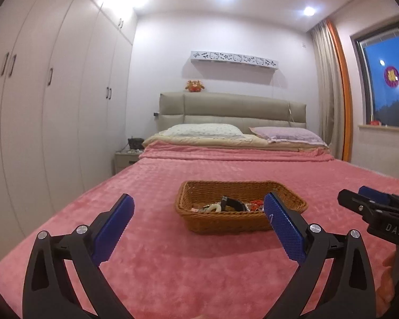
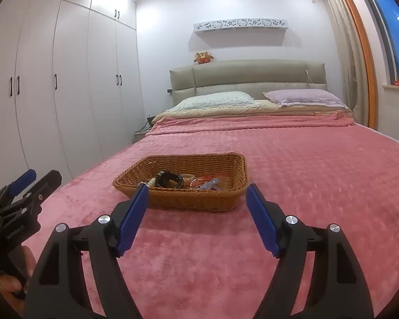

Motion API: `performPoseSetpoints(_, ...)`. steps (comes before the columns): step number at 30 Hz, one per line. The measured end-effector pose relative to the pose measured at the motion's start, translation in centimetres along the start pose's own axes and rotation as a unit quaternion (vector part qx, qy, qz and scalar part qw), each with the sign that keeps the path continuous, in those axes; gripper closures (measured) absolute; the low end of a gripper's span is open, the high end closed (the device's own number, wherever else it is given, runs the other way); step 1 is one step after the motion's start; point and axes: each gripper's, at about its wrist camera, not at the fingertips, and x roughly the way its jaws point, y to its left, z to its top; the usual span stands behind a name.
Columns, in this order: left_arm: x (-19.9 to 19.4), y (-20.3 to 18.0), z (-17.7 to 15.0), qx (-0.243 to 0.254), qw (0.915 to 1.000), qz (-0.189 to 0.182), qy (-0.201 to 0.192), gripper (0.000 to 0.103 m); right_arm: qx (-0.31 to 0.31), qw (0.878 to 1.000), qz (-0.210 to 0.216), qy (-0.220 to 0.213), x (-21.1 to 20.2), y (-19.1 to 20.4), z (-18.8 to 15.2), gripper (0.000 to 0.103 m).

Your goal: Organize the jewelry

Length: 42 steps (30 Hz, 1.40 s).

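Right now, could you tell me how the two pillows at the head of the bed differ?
The left pillow is white with a fine speckled print, while the right pillow is plain lilac. The left pillow looks flatter; the right pillow looks plumper, with a flanged edge. Both lie flat, side by side, against the beige headboard.

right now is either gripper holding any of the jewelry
No, the left gripper and right gripper both stand open and empty, short of the wicker basket where the jewelry lies.
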Motion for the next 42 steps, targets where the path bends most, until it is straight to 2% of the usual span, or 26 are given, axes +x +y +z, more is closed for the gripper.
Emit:
performPoseSetpoints(3, -0.1, -0.3, -0.5, 0.001, 1.0000, 0.004, -0.005, 0.008, -0.010, 1.000, -0.008, -0.003, -0.1, 0.1, -0.6, 0.031)
performPoseSetpoints(7, 0.5, -0.4, -1.3, 0.002, 0.9999, 0.005, 0.014, 0.008, -0.011, 1.000, -0.005, -0.005, -0.1, -0.1, -1.0, 0.031)
performPoseSetpoints(11, 1.7, 0.2, -2.3, -0.025, 0.9987, -0.006, 0.043, 0.008, -0.009, 1.000, -0.007, 0.004, 0.5, -0.1, -1.4, 0.029)
performPoseSetpoints(16, 2.5, 1.1, -3.2, -0.040, 0.9973, 0.005, 0.062, 0.008, 0.001, 1.000, -0.007, 0.019, 1.3, -0.4, -1.8, 0.029)
performPoseSetpoints(24, 2.4, 1.2, -3.6, -0.043, 0.9970, 0.010, 0.063, 0.008, 0.004, 1.000, -0.011, 0.017, 1.2, -0.7, -2.0, 0.029)
performPoseSetpoints(30, 2.6, 1.1, -3.7, -0.044, 0.9966, 0.009, 0.069, 0.008, -0.015, 1.000, -0.023, -0.007, 0.3, 0.3, -2.0, 0.029)
performPoseSetpoints(42, 2.8, 1.1, -3.6, -0.042, 0.9966, 0.009, 0.071, 0.008, -0.019, 0.999, -0.025, -0.008, 0.2, 0.6, -2.1, 0.028)
